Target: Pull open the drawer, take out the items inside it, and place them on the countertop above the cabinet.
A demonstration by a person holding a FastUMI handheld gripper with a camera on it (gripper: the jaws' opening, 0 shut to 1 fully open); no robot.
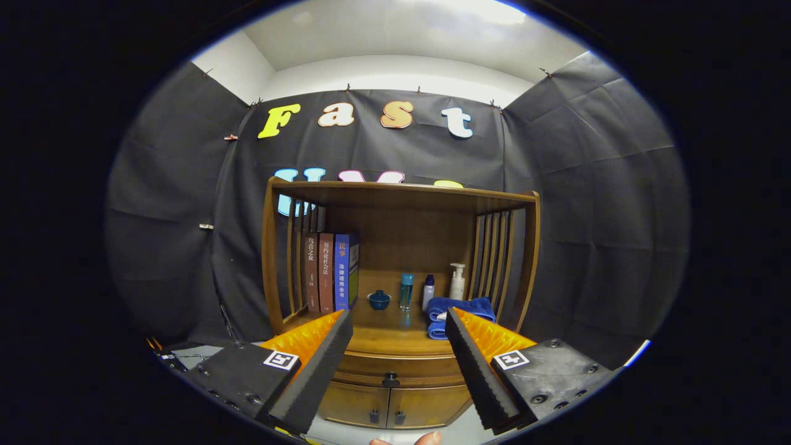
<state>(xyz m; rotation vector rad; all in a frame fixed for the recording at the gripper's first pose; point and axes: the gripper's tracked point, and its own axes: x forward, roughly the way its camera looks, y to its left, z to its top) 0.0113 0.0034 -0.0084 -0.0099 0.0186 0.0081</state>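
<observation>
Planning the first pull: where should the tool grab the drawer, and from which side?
Grip the small dark knob at the middle of the drawer front, coming straight from the front. It is the only part that juts out. The open tool already faces the cabinet, apart from it.

The cabinet (pixel 395 346) is warm brown wood with a smooth, softly glossy finish; its drawer (pixel 395 369) carries a dark knob (pixel 390 379). On the cabinet's countertop (pixel 389 337) lies a folded blue towel (pixel 457 309) of soft matt cloth beside glossy plastic bottles (pixel 457 283). The gripper's (pixel 398 337) spread fingers (pixel 312 377) have ribbed, matt inner faces.
</observation>
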